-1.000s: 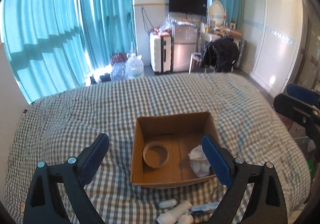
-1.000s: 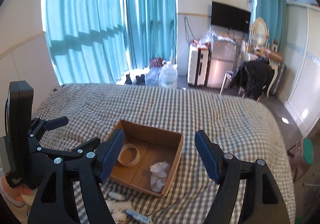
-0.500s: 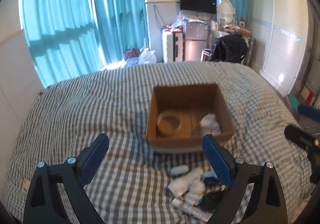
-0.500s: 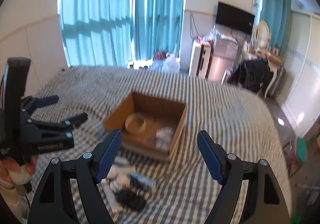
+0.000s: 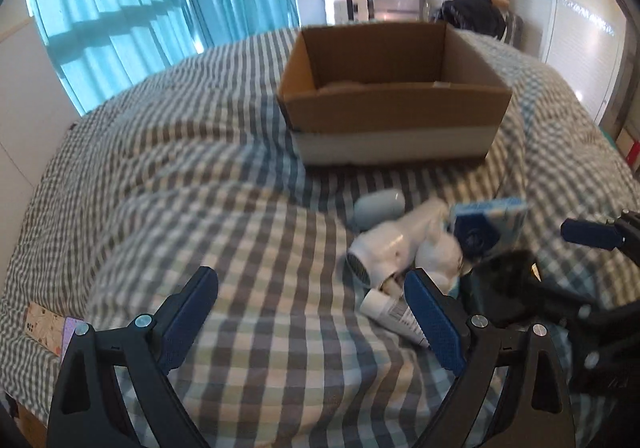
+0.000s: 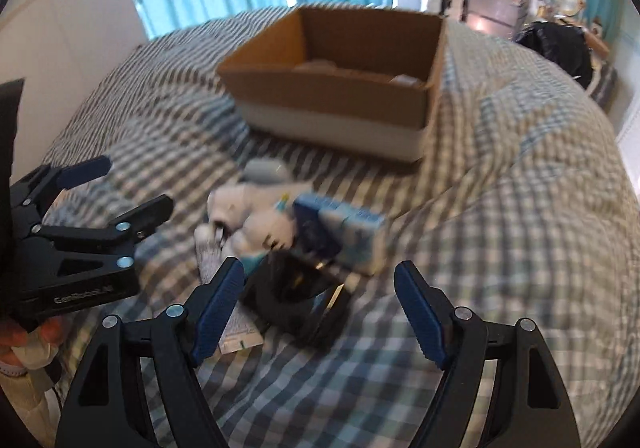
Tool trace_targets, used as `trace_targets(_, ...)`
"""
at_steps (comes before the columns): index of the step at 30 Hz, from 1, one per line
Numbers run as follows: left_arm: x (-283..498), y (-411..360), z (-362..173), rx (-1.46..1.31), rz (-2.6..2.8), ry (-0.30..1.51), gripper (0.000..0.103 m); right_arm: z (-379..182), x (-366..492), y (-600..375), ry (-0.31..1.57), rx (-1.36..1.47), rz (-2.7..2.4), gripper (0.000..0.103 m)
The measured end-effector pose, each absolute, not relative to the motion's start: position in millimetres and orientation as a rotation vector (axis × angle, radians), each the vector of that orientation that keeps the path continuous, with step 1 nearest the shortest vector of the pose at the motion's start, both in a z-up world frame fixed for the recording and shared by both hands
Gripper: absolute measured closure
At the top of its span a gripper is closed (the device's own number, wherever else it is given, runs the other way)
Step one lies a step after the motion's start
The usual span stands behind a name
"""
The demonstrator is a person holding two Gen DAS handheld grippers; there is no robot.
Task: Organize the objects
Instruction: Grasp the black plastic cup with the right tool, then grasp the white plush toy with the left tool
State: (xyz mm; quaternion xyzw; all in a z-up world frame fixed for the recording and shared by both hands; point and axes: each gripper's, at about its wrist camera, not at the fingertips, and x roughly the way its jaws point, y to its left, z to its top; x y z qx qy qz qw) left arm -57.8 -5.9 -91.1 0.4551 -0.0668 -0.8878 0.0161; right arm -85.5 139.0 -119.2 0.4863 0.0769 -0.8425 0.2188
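Observation:
A brown cardboard box [image 5: 394, 108] stands open on the checked bed, its inside mostly hidden from this low angle. In front of it lies a pile: white bottles [image 5: 390, 246], a pale blue oval case [image 5: 378, 206], a blue and white pack [image 6: 346, 234], a white tube [image 5: 390, 312] and a black object [image 6: 296, 298]. My left gripper [image 5: 312, 316] hangs open over bare cover just left of the pile. My right gripper [image 6: 320, 308] is open too, low over the black object, which lies just beyond its left finger. Nothing is held.
The grey and white checked bed cover [image 5: 200, 176] fills both views and is rumpled around the pile. A patterned card [image 5: 44, 322] lies at its left edge. Teal curtains [image 5: 140, 8], a suitcase, a fridge and a dark chair stand beyond the bed.
Both grippers have dropped toward the bed and closed in on the pile. The box, first seen from above with a ring and a white wad inside, now shows its side.

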Motion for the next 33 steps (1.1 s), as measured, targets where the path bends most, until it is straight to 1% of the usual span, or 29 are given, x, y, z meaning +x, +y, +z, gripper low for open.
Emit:
trace_targets(6, -58, -10, -96, 1.422, -2.737, -0.198, 0.006, -149, -89, 125, 0.280, 1.418, -2.247, 0.025)
trace_targets(17, -58, -9, -104, 1.463, -2.714, -0.214, 0.006, -167, -93, 119, 0.286, 1.469, -2.209, 0.026)
trace_targets(21, -59, -9, -107, 1.480, -2.707, -0.214, 0.006, -159, -87, 121, 0.319, 1.434, -2.257, 0.031)
trace_targets(22, -59, -10, -107, 1.482, -2.706, -0.213, 0.006, -158, -87, 121, 0.321, 1.422, -2.277, 0.037)
trace_targets(23, -59, -10, -107, 1.484, -2.706, -0.212, 0.006, -153, -86, 123, 0.309, 1.404, -2.297, 0.048)
trace_targets(25, -60, -8, -108, 1.485, -2.706, -0.214, 0.006, -138, -84, 133, 0.277, 1.368, -2.322, 0.048)
trace_targets(27, -61, -5, -108, 1.489, -2.711, -0.221, 0.006, -128, -83, 139, 0.299, 1.340, -2.373, 0.048)
trace_targets(33, -62, 19, -110, 1.524, -2.774, -0.224, 0.006, -109, -89, 161, 0.272, 1.308, -2.460, 0.049)
